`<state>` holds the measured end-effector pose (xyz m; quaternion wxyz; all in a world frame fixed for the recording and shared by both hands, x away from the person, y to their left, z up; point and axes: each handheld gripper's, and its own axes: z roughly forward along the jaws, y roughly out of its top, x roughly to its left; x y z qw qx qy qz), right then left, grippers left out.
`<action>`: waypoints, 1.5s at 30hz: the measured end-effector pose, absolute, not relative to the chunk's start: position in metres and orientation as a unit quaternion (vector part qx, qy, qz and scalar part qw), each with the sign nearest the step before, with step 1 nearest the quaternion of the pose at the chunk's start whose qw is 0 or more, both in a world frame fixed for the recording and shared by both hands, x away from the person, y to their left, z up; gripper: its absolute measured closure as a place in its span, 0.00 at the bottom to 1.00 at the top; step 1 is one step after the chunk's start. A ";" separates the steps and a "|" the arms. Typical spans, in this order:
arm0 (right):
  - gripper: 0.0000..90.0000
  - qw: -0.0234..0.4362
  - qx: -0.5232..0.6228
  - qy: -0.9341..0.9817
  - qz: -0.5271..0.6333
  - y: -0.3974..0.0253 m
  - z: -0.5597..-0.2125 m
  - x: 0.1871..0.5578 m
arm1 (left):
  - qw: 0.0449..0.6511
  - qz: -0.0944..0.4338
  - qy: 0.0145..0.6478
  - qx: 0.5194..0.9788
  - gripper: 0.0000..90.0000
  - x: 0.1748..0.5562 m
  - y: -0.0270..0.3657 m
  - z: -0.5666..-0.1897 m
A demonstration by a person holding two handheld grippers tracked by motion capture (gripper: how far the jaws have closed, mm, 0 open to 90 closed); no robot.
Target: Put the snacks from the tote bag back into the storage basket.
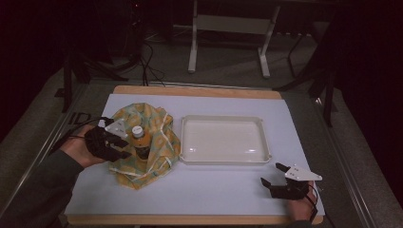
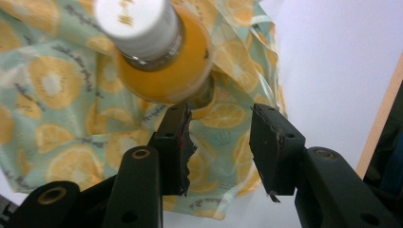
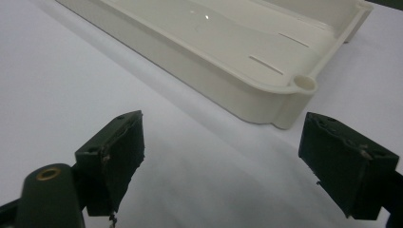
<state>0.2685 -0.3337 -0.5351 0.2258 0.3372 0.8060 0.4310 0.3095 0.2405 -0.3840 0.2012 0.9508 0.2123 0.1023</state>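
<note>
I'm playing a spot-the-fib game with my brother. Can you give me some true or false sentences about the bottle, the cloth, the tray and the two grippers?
1. The bottle stands on the cloth. True.
2. The tray has a bottle in it. False: nothing lies in the tray.
3. The left gripper is right beside the bottle with its jaws apart. True.
4. The right gripper is squeezing the edge of the tray. False: it is open and rests apart from the tray, nearer the person.
5. The bottle has a red cap. False: the cap is white, and the drink is orange.
</note>
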 end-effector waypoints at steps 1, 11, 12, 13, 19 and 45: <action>0.17 0.226 0.337 0.806 0.431 -0.334 -0.535 0.268 | 0.201 0.104 0.213 0.950 0.64 0.311 0.241 -0.382; 0.17 0.227 0.335 0.806 0.432 -0.334 -0.535 0.269 | 0.198 0.107 0.225 0.948 0.61 0.325 0.241 -0.372; 0.17 0.227 0.335 0.806 0.431 -0.334 -0.535 0.269 | 0.201 0.107 0.227 0.947 0.60 0.327 0.241 -0.372; 0.17 0.227 0.335 0.807 0.431 -0.334 -0.535 0.269 | 0.201 0.108 0.227 0.947 0.59 0.329 0.241 -0.371; 0.17 0.225 0.335 0.806 0.433 -0.334 -0.535 0.269 | 0.198 0.116 0.227 0.947 0.55 0.337 0.235 -0.368; 0.17 0.225 0.334 0.807 0.432 -0.334 -0.535 0.268 | 0.149 0.078 0.208 0.964 0.63 0.368 0.209 -0.367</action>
